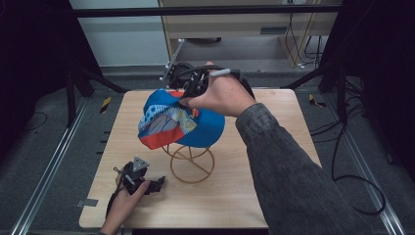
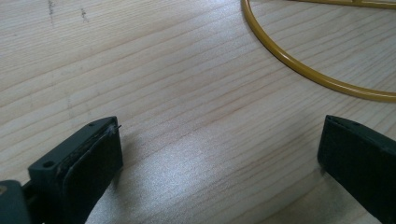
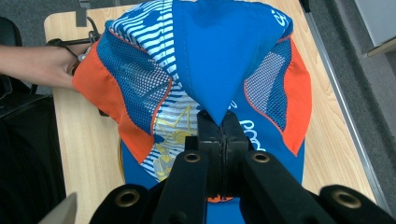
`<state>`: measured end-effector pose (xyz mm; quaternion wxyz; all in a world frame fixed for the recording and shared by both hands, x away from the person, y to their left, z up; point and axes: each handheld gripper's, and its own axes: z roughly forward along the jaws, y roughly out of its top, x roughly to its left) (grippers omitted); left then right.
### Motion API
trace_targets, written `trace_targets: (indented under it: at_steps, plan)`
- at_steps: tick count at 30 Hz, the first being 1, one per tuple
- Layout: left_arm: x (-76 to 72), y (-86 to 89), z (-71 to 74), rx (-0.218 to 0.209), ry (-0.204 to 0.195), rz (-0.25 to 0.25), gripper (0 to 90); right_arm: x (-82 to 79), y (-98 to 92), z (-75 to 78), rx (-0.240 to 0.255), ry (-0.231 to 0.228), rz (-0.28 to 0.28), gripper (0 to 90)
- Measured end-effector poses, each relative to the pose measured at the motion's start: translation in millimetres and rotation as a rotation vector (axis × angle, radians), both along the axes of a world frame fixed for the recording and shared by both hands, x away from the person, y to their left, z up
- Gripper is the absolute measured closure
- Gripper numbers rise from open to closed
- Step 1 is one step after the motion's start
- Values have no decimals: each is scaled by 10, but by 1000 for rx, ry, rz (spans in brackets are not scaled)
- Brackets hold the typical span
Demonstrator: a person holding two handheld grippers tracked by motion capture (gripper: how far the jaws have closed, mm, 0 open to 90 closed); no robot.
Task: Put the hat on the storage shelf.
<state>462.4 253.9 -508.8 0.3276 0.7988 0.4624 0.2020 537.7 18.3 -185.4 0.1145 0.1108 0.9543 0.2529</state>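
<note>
The right gripper has its black jaws pinched on a fold of the blue, orange and striped fabric cap, holding it at frame centre over the yellow wire stand. At lower left, the left gripper rests wide open on the light wooden table, just beside the stand's ring.

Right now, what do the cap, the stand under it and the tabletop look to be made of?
Cap: fabric, smooth blue panels with stitched seams, plus open mesh in blue and orange, matte. Stand: looks like bent metal wire with a glossy yellow-gold coat; its ring shines. Table: pale wood or wood-look laminate, straight grain lines, satin sheen; which one I cannot tell.
</note>
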Motion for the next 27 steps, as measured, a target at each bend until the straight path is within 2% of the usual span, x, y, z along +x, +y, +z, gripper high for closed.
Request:
trace_targets:
  at_steps: [27]
  plan:
    - [0, -2, -1, -4, 0, 2, 0, 36, 154, -205, -16, 22, 12, 900]
